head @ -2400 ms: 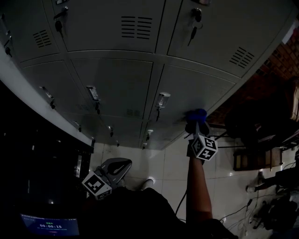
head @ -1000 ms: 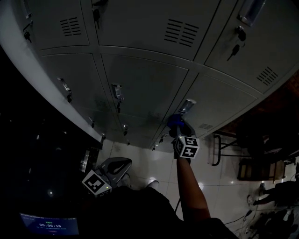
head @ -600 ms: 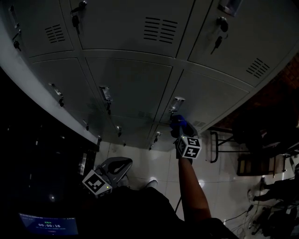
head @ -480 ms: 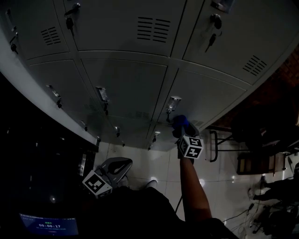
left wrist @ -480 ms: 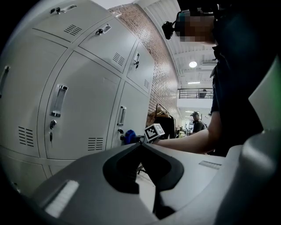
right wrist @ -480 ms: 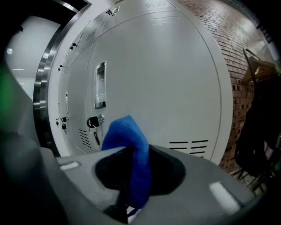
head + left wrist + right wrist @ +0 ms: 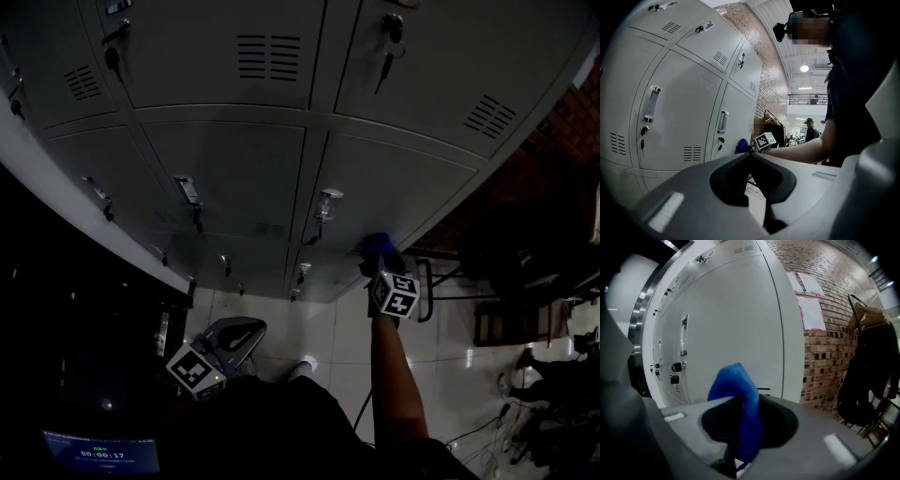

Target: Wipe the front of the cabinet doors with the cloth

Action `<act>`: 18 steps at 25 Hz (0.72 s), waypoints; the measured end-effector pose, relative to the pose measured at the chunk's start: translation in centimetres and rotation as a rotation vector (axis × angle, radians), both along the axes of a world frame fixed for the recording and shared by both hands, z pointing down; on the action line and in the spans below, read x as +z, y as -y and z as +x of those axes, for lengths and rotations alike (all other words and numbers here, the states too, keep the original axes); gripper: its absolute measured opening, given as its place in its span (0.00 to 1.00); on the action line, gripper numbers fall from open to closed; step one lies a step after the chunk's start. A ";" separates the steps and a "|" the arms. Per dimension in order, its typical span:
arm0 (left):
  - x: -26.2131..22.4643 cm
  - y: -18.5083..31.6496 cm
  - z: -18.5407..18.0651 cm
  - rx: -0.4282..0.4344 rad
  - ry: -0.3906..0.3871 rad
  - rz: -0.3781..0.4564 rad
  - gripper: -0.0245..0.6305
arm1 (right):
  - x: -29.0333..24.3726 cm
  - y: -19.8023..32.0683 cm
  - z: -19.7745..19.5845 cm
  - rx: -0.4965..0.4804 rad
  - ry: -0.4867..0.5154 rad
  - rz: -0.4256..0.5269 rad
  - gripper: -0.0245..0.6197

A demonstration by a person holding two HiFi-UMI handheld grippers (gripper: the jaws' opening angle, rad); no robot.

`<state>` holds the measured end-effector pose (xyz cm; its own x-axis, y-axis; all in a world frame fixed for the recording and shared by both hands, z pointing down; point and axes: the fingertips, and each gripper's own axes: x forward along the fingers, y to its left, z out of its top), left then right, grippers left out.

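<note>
A bank of grey cabinet doors (image 7: 225, 169) fills the upper head view, each with a handle and a keyed lock. My right gripper (image 7: 379, 257) is shut on a blue cloth (image 7: 377, 246) and holds it against the lower right door, to the right of its handle (image 7: 325, 202). In the right gripper view the cloth (image 7: 738, 399) bulges up from between the jaws of the right gripper (image 7: 740, 404), in front of the door (image 7: 731, 319). My left gripper (image 7: 230, 333) hangs low by the body, away from the doors. Its jaws (image 7: 751, 154) are shut on nothing.
A brick wall (image 7: 825, 333) adjoins the cabinet's right end, with a black rack of dark garments (image 7: 867, 366) beside it. A metal-framed chair (image 7: 441, 281) stands on the tiled floor (image 7: 328, 328). Keys (image 7: 386, 61) hang from locks. A person (image 7: 809, 129) stands far off.
The right gripper carried the cloth left to just under the door handle, then back right along the lower door. The left gripper stayed low.
</note>
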<state>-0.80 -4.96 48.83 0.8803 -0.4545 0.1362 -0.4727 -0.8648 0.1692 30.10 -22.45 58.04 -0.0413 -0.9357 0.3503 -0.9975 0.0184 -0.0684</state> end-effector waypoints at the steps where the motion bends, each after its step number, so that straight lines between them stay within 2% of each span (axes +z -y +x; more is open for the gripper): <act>1: 0.2 0.0 0.1 -0.002 0.001 0.003 0.04 | 0.0 -0.1 0.4 0.003 -0.003 -0.002 0.15; 12: 0.1 -0.4 2.5 0.010 0.003 0.007 0.04 | 0.3 -0.8 3.6 0.028 -0.013 -0.012 0.15; 18: 0.1 -0.4 3.5 0.019 0.005 0.017 0.04 | 0.9 -1.2 5.6 0.063 0.017 -0.017 0.15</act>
<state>2.67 -4.51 48.92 0.8880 -0.4400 0.1333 -0.4571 -0.8763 0.1524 35.67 -21.20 58.97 0.0110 -0.9304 0.3663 -0.9953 -0.0452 -0.0851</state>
